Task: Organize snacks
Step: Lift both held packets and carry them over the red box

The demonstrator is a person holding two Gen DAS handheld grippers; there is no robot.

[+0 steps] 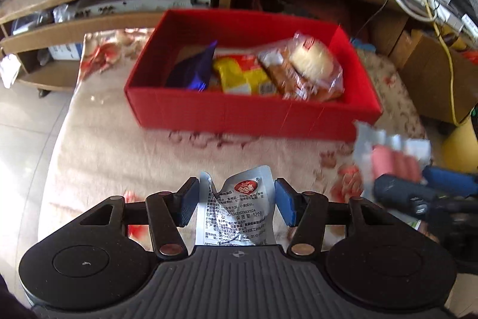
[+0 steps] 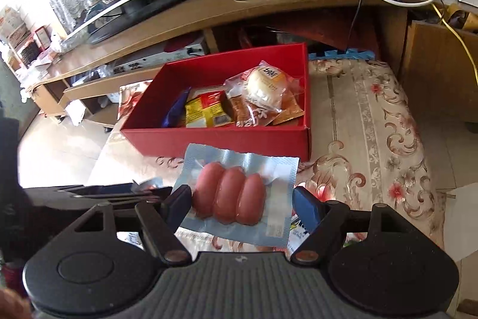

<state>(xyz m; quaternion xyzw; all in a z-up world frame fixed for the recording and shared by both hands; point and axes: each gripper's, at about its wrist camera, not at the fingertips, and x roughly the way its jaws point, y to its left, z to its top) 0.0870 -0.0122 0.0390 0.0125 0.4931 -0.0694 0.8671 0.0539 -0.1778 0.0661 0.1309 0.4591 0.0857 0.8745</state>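
Glossy silver foil is crinkling on the sachet (image 1: 239, 211); clear shiny plastic is wrapping the smooth pink sausages (image 2: 230, 196). The red box (image 2: 215, 139) is showing matt card, the floral cloth (image 2: 373, 115) looking soft, the wooden shelf (image 2: 185, 14) gleaming smooth.

The left gripper (image 1: 237, 204) has a dark grey ribbed housing with a small compass-like mark at its top middle. On either side sits a round black hub with a raised disc, and from each hub a black linkage arm with a triangular cut-out reaches forward. Copper-coloured pivot pins join the links. The fingers (image 1: 285, 205) end in blue ridged pads. The right gripper (image 2: 242, 204) is built alike: the same ribbed grey body, black hubs, copper pins and blue-faced fingers (image 2: 307, 208) on black arms.
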